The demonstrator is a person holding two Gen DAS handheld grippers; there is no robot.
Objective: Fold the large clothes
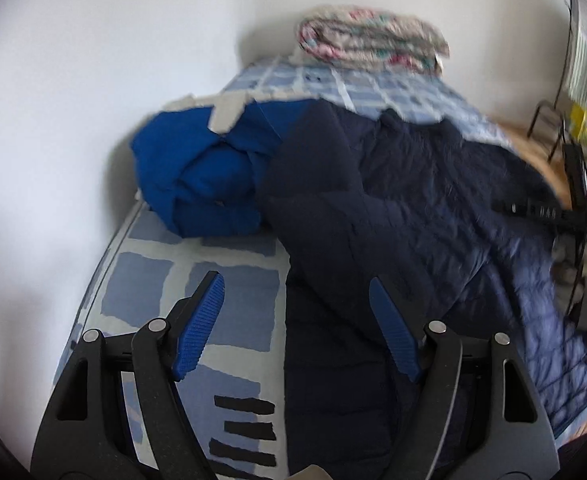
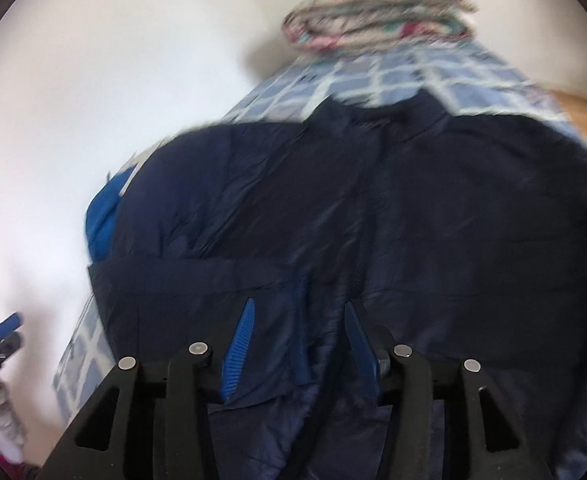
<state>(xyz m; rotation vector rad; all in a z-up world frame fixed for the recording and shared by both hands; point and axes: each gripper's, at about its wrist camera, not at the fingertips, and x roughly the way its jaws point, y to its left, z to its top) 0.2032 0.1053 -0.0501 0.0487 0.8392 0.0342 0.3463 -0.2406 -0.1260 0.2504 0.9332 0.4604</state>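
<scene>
White walls close in the bed (image 1: 229, 320) along its left edge and far end, where a folded floral blanket (image 1: 373, 38) sits. Your navy puffer jacket (image 1: 393, 208) lies spread along the bed's right side, collar toward the far end, likely flattened for folding. A bundled blue garment (image 1: 197, 176) rests against the wall edge. Your left claw (image 1: 293, 300) hovers wide open, empty; your right claw (image 2: 297, 328) is part open over the hem, gripping nothing clearly.

We count one navy puffer jacket (image 1: 393, 208), one bright blue bundled garment (image 1: 201, 176), one folded floral blanket (image 1: 369, 36), one checked bed cover (image 1: 197, 300), and two grippers: left (image 1: 295, 300), right (image 2: 299, 320).
</scene>
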